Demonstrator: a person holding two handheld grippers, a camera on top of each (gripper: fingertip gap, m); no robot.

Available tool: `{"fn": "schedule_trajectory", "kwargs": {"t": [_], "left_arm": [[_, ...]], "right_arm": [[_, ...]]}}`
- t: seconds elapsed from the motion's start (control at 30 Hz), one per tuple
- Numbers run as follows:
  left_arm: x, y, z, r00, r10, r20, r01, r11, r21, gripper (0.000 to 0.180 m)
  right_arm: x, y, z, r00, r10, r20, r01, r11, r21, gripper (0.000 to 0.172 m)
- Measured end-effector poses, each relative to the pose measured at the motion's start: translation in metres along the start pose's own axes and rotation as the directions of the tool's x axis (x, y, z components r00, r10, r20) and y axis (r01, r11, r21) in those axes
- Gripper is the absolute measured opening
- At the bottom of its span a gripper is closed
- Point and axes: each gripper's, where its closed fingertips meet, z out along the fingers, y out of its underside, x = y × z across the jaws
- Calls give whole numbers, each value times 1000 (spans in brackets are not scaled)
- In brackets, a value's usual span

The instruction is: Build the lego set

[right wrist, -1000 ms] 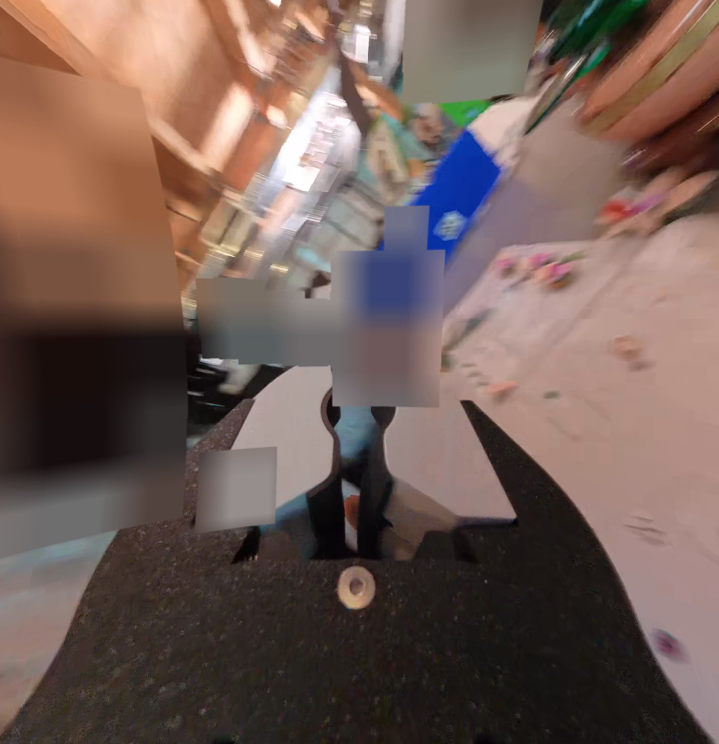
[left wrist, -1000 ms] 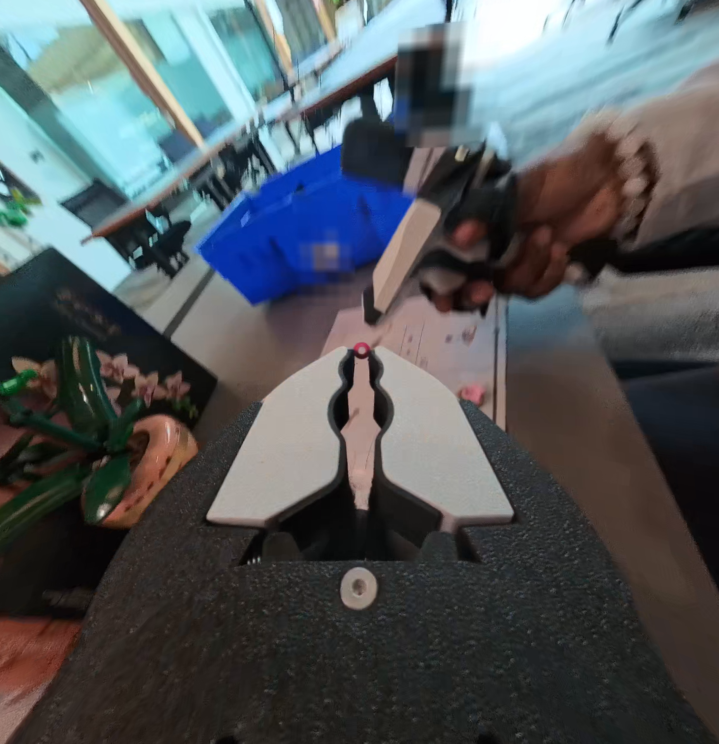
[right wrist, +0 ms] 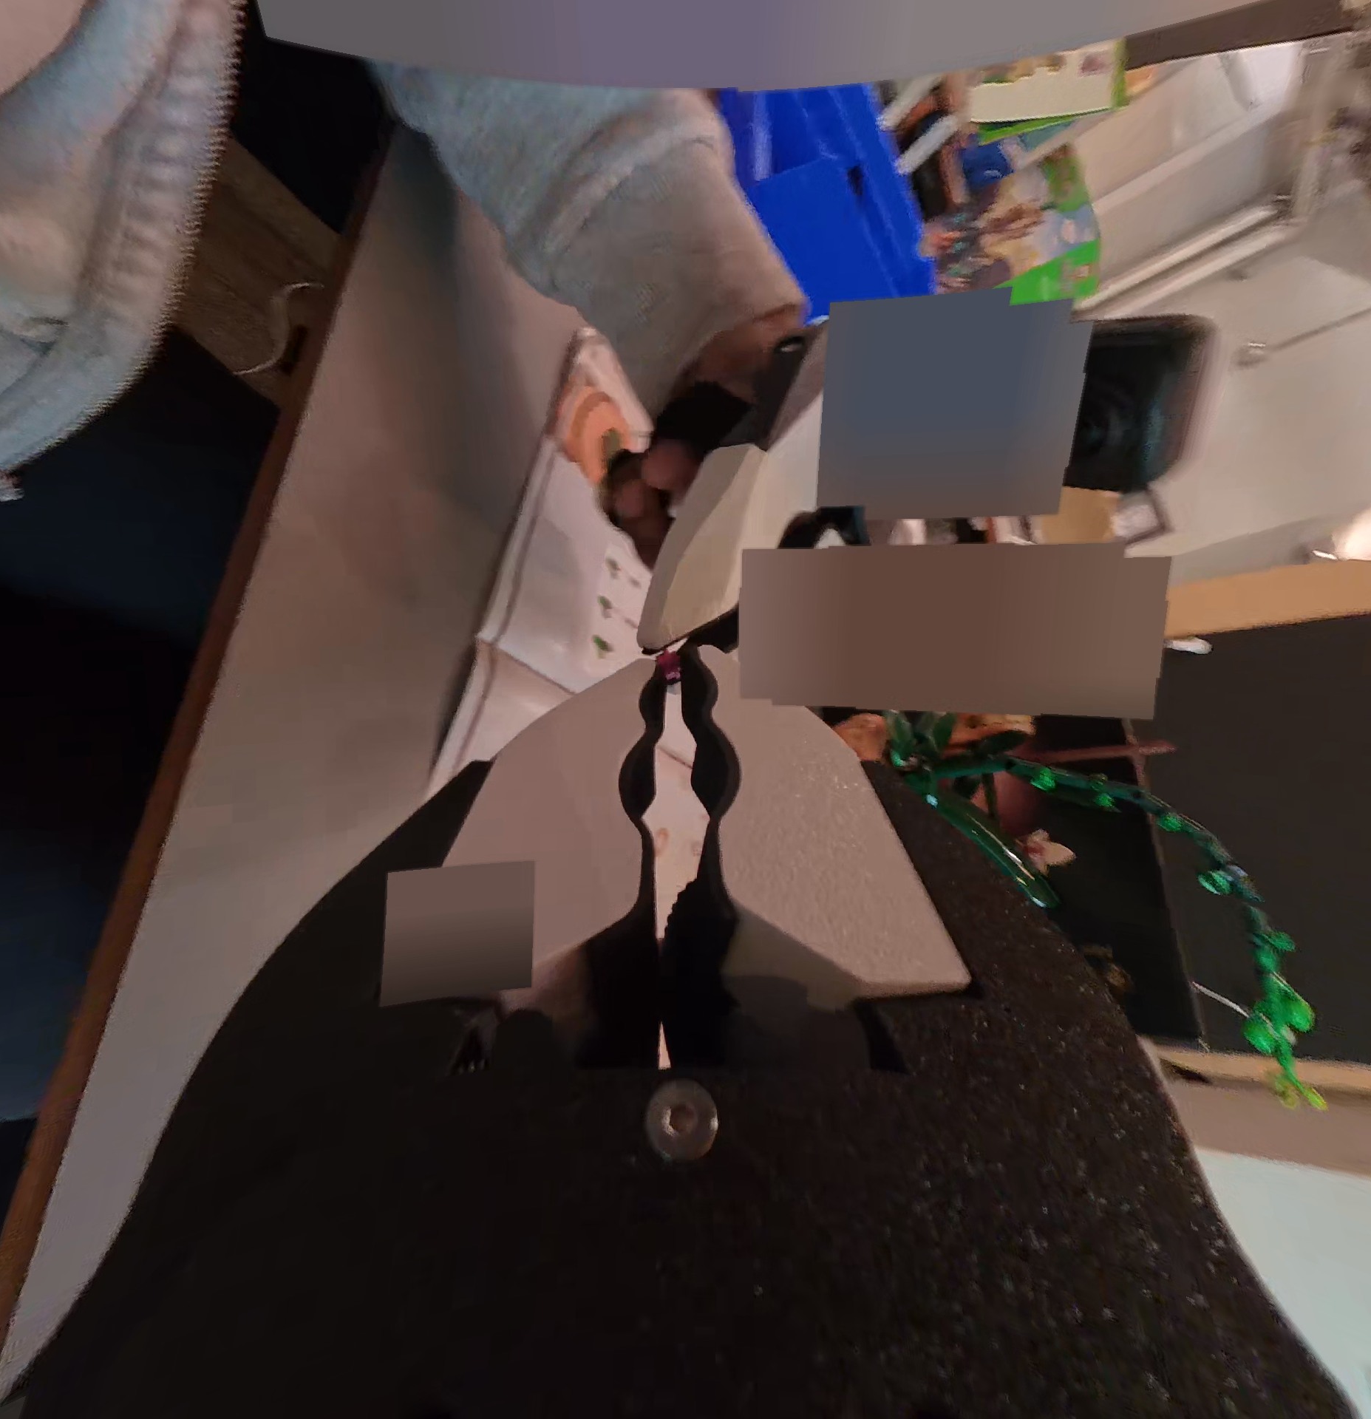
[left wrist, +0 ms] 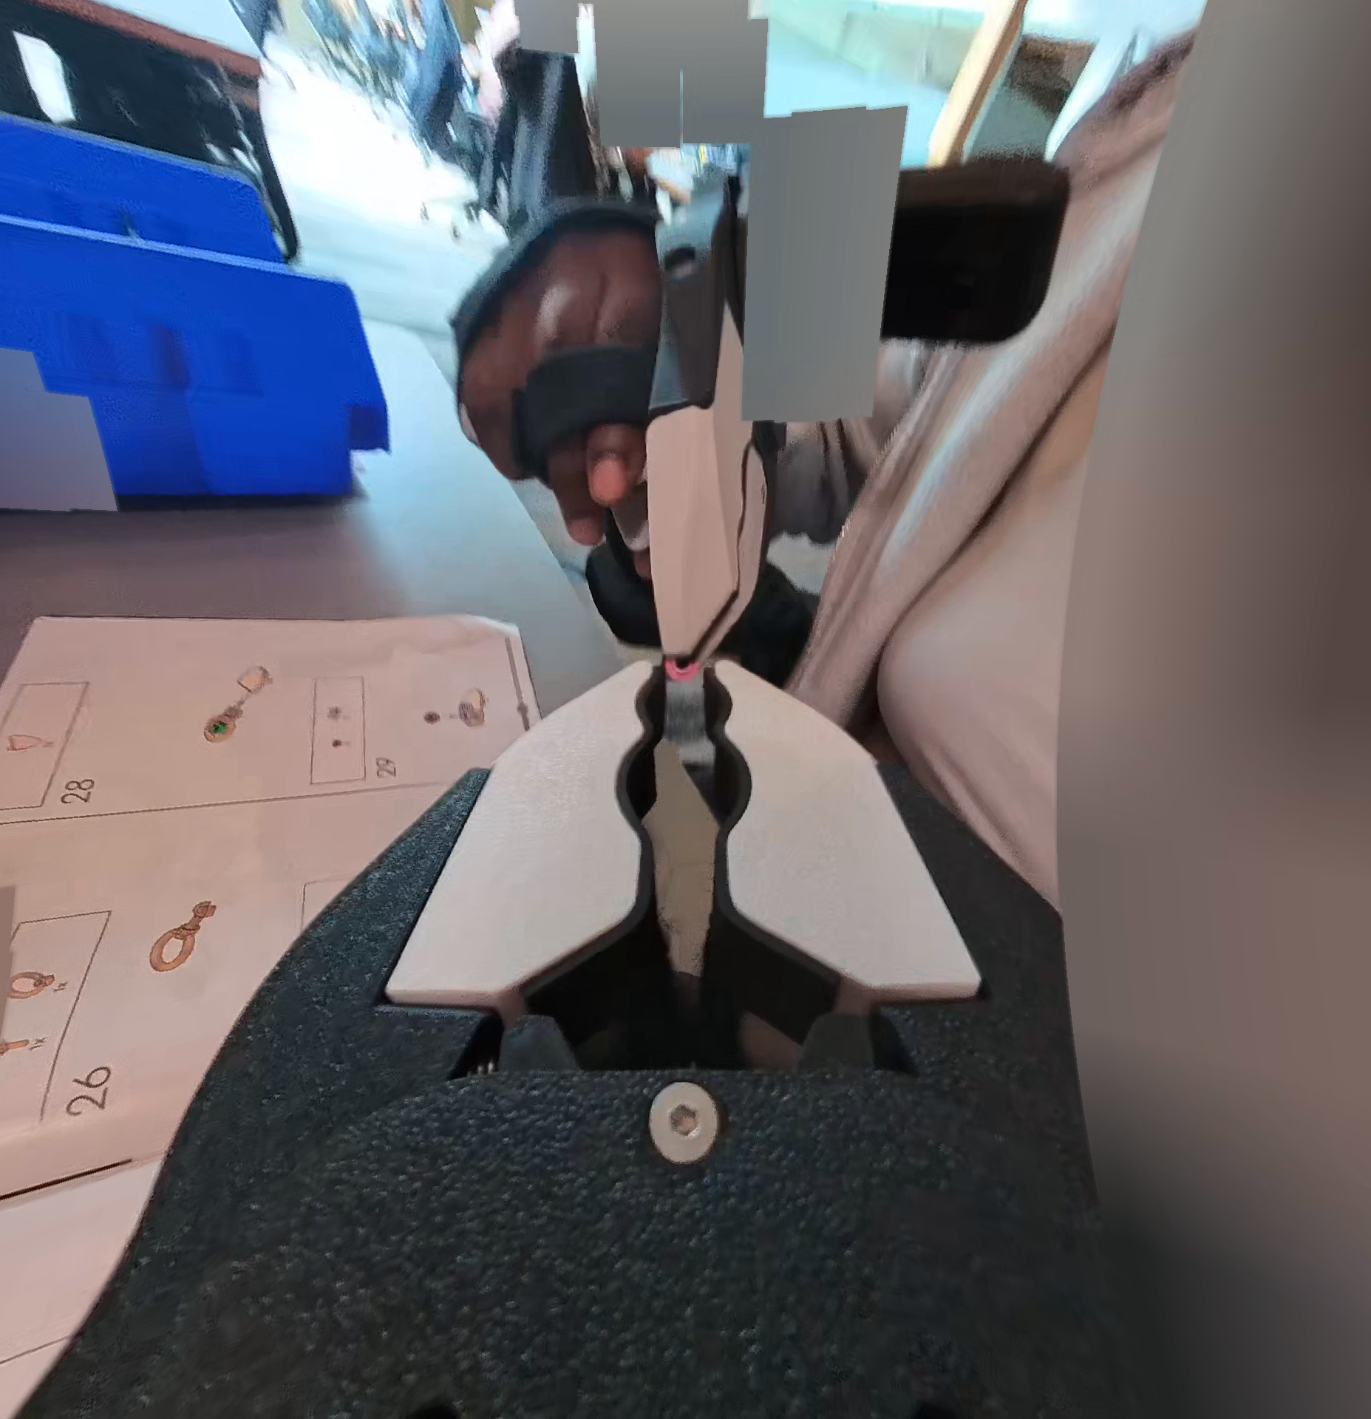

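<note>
Left wrist view: my left tool [left wrist: 680, 669] points forward over a grey table [left wrist: 244, 560], its pale fingertips [left wrist: 628, 691] pinching a tiny pink piece [left wrist: 679, 669] right at the tip. My right tool [left wrist: 686, 653] comes down from above, held in my strapped right hand [left wrist: 567, 368], and its narrow tips meet the same pink piece, so both tools come together on it. An open instruction booklet [left wrist: 206, 768] with small diagrams lies on the table to the left, partly covered by my tool's black body. A blue bin [left wrist: 167, 345] stands farther back on the left. My pale sleeve [left wrist: 974, 653] fills the right side.

Right wrist view: the scene is tilted sideways. My right tool [right wrist: 670, 676] is nearly closed, its tips pinching the small pink piece [right wrist: 670, 669], which looks darker here. My left tool [right wrist: 667, 641] meets it from above, its tip touching the piece. Only this view shows a green brick-built plant stem [right wrist: 1127, 814] arching at the right, against a black box [right wrist: 1281, 768]. The table edge [right wrist: 229, 614] runs diagonally at the left, and the blue bin [right wrist: 820, 192] sits far behind.
</note>
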Motion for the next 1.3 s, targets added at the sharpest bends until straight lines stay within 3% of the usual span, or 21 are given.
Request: {"fn": "schedule_trajectory", "kwargs": {"t": [0.1, 0.2, 0.3, 0.5, 0.9, 1.3], "left_arm": [[-5, -20, -7, 996, -92, 21, 86, 975, 207, 14], [-8, -39, -15, 984, -179, -4, 165, 897, 410, 15], [-7, -48, -17, 978, -206, -19, 188, 847, 498, 16], [1, -51, -13, 987, -163, -11, 146, 854, 499, 10], [7, -53, -14, 982, -169, -85, 188, 839, 510, 11], [4, -43, -13, 991, -136, -14, 129, 886, 445, 7]], "right_arm": [[25, 0, -11, 976, 41, -216, -32, 998, 47, 3], [41, -4, -18, 926, 40, -374, -14, 997, 71, 2], [47, -7, -18, 897, 50, -439, -15, 996, 84, 2], [51, -13, -18, 885, 96, -456, -31, 988, 148, 3], [51, -20, -18, 881, 93, -463, -19, 987, 162, 2], [43, -16, -13, 905, 97, -413, -38, 988, 148, 3]]}}
